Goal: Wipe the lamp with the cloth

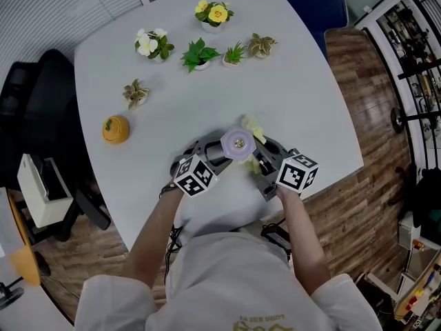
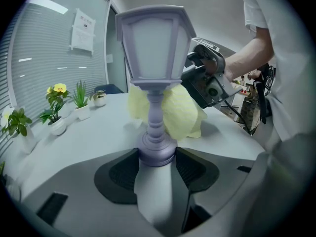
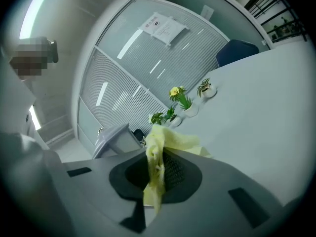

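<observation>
A pale lilac lantern-shaped lamp (image 2: 154, 48) stands upright, its round base clamped between the jaws of my left gripper (image 2: 157, 159). From above, the lamp's round top (image 1: 238, 144) shows between the two marker cubes. My right gripper (image 3: 157, 174) is shut on a yellow cloth (image 3: 160, 154), which hangs out of its jaws. In the left gripper view the cloth (image 2: 180, 113) bunches against the far side of the lamp's stem, below the shade, with the right gripper (image 2: 207, 80) just behind it. The lamp's shade (image 3: 114, 139) shows at the left of the right gripper view.
Several small potted plants (image 1: 200, 54) stand in an arc at the back of the white table (image 1: 303, 109). An orange pumpkin-like figure (image 1: 115, 129) sits at the left. A blue chair (image 1: 313, 2) is beyond the far corner. The table's near edge is just beneath my hands.
</observation>
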`<move>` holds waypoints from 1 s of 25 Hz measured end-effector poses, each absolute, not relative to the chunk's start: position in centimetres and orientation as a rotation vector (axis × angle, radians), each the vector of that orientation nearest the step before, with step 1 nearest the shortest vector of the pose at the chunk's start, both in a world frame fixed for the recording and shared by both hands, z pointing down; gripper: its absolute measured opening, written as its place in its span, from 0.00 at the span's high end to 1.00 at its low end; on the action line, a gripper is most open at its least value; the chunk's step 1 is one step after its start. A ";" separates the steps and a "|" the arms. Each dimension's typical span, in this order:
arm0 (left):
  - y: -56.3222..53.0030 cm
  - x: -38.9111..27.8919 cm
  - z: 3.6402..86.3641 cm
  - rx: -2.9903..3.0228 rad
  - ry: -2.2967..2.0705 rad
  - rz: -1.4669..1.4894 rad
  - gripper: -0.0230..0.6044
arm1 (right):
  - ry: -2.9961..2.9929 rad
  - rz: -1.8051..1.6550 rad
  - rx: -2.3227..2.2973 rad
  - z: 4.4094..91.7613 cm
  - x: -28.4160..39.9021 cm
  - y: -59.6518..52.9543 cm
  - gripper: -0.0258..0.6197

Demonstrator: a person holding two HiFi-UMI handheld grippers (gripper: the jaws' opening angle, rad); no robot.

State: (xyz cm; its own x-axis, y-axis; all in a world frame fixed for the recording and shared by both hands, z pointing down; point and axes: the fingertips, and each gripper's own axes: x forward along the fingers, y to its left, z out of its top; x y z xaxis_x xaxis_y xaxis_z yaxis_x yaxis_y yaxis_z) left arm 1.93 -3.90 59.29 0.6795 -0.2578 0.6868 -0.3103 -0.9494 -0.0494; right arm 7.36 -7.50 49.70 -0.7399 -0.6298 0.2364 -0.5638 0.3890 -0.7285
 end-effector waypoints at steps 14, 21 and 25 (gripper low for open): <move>-3.9 1.9 59.4 2.819 -0.478 1.136 0.59 | 2.425 -1.297 -0.898 46.8 7.9 -7.0 0.92; -3.8 1.9 59.3 2.822 -0.478 1.136 0.59 | 2.373 -1.269 -0.842 45.0 8.5 -6.2 0.92; -3.7 1.8 59.2 2.823 -0.480 1.136 0.59 | 2.359 -1.231 -0.828 43.7 9.1 -5.8 0.92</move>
State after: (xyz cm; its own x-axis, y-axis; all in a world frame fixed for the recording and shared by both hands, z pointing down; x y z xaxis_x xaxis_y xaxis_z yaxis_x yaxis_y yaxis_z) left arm 1.80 -3.71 59.23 0.6798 -0.2627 0.6847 -0.3078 -0.9496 -0.0587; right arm 9.13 -5.81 43.67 -0.7663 -0.6412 -0.0399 -0.3341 0.4508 -0.8277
